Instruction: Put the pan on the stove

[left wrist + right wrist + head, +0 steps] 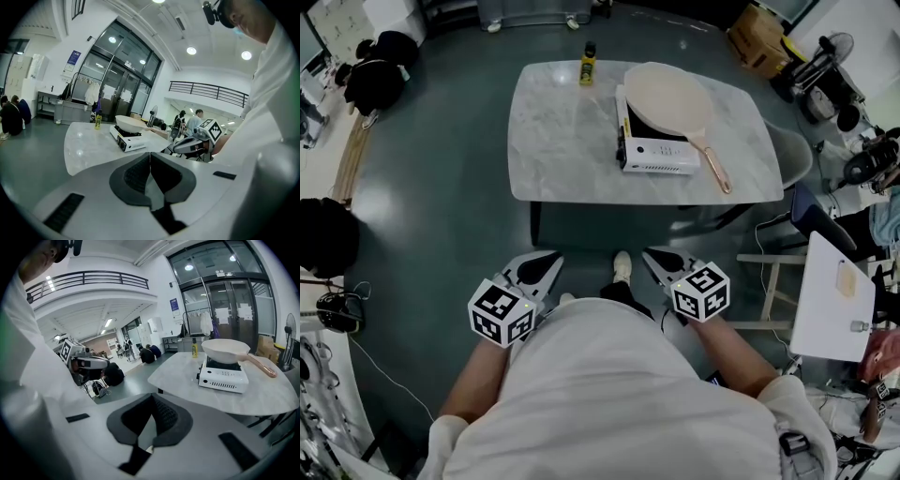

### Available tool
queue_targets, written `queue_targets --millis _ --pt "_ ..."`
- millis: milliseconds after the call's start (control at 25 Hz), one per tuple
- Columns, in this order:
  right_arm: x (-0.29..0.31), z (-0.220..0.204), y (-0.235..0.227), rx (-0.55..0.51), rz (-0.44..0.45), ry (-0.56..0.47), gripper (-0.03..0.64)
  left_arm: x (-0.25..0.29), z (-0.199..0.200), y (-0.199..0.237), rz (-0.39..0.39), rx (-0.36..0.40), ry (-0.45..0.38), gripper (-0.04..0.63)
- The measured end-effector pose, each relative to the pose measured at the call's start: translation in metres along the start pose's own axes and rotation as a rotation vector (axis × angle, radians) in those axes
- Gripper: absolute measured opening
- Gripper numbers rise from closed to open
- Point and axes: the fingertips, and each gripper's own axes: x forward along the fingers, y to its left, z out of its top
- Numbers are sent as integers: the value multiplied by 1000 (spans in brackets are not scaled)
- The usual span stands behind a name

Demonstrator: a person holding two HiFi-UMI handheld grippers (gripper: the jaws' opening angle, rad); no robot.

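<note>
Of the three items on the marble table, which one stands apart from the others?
The yellow bottle, alone at the far edge; the pan rests on the stove.

The left gripper (150, 154) has its jaws pressed together along one line, with nothing between them. Beyond the jaws and a little to their left lies a pale marble bench (86, 147). On it stands a white stove (129, 141) with a cream pan (130, 123) resting on top. A yellow bottle (98, 120) stands farther off, left of the stove. Just right of the jaws, the right gripper (176, 146) hangs beside the bench edge, its marker cube uppermost. A white sleeve (269, 122) fills the far right.
</note>
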Motion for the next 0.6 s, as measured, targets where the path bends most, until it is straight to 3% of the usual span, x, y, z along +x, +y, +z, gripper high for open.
queue_targets --millis 600 --pt "-7 1 2 -17 -41 -3 8 -2 -1 -5 -25 12 11 18"
